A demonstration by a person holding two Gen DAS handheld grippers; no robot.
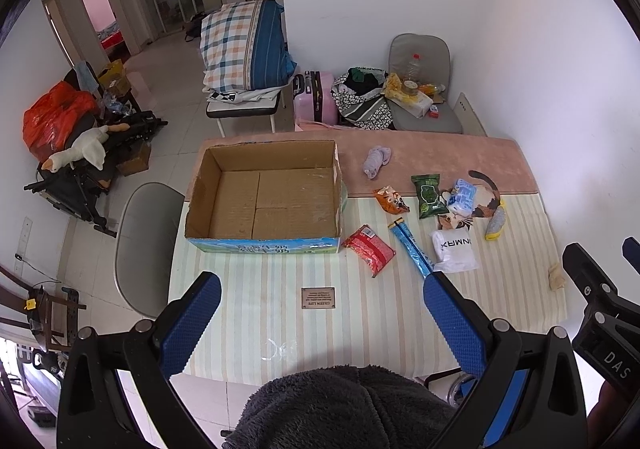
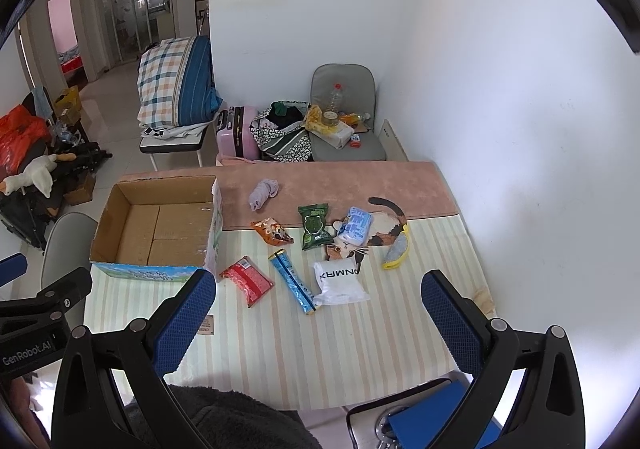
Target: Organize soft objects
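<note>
An open empty cardboard box stands on the striped table. To its right lie soft items: a lilac sock bundle, an orange snack bag, a green pack, a blue tissue pack, a red pack, a blue stick pack, a white pouch, a cat-shaped plush and a yellow-grey sponge. My left gripper and right gripper are open and empty, above the near table edge.
A grey chair stands left of the table. Behind the table are another chair with clutter, a pink suitcase and folded bedding on a bench. A white wall is on the right. A dark fleece is below.
</note>
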